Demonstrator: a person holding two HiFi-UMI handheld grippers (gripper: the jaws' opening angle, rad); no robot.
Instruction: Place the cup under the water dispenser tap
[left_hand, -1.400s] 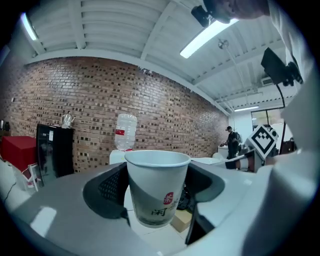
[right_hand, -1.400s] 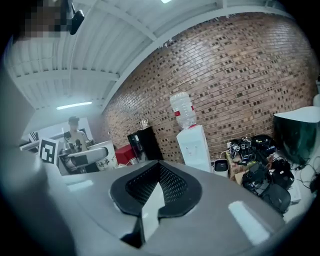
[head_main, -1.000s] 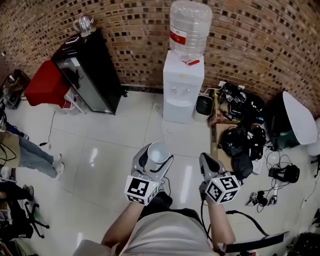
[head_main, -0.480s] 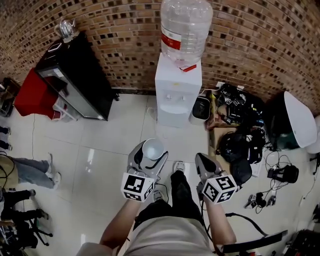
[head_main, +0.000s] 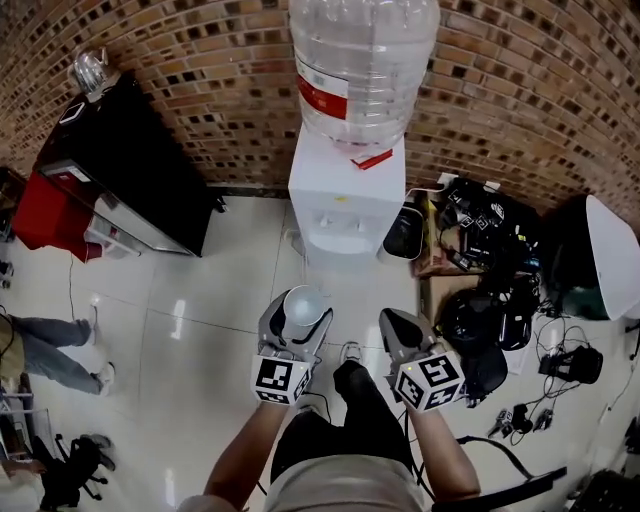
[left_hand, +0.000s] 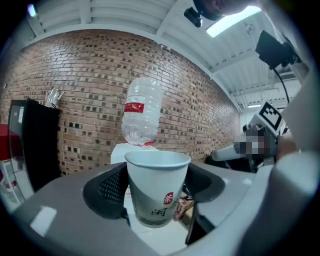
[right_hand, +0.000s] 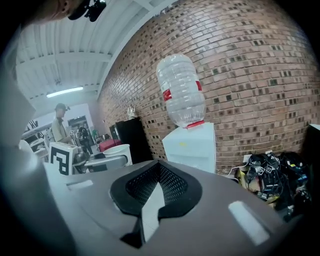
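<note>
The person is walking up to the dispenser (head_main: 345, 205). In the head view it has come from small and high in the frame a second ago to large at upper centre now, and its bottle (head_main: 362, 60) fills the top edge. The black cabinet (head_main: 120, 170) has slid out toward the upper left. Both grippers keep their places in the lower middle of the frame, so it is the whole body that has closed in, not the arms reaching. The left gripper (head_main: 300, 318) has its jaws set wide, pads pressed on either side of the cup (head_main: 305, 303). The cup is upright and looks empty, with its rim level, and the grip is unchanged through the approach. In the left gripper view the cup sits between the pads with the dispenser straight behind it. The right gripper (head_main: 393, 325) is closed tip to tip with nothing in it and travels just right of the left one. The cup is in the air above the floor (head_main: 200, 300), near the dispenser's front but not yet at the tap (head_main: 340, 224), which is too small to read clearly. The carry looks nearly done. What remains, as I judge it, is a short reach forward to bring the cup in under the tap and set it down before the jaws let go.
</note>
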